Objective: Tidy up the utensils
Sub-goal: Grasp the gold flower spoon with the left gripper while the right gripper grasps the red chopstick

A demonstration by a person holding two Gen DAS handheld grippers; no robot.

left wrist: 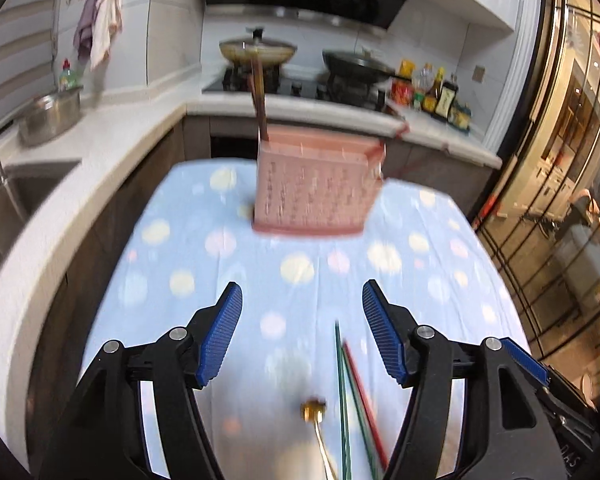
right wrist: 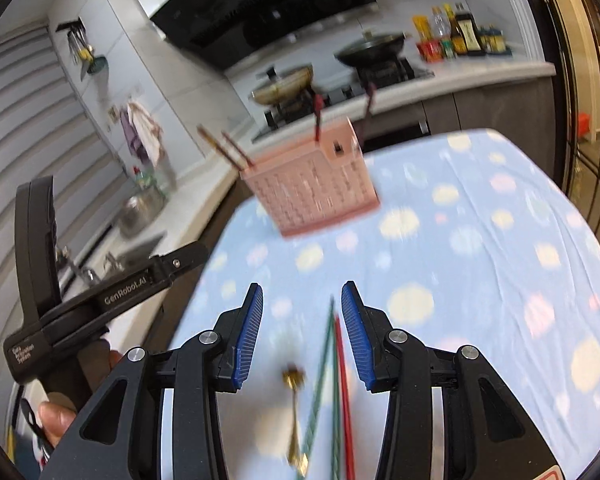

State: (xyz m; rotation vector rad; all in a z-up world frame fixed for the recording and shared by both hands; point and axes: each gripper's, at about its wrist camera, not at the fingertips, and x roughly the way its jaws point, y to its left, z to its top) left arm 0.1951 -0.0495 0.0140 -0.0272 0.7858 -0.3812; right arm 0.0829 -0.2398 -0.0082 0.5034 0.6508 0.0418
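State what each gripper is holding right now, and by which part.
Nothing is held. The left gripper and right gripper both stand open over the chopsticks and gold spoon lying on the tablecloth.

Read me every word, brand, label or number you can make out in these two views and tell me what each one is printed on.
"GenRobot.AI": white print on the arm of the left hand-held gripper, seen in the right wrist view.
Small white lines on that gripper's handle end: too small to read.
Labels on the sauce bottles by the stove: too blurred to read.
Embossed letters on the black housing at the left wrist view's lower right: too dim to read.
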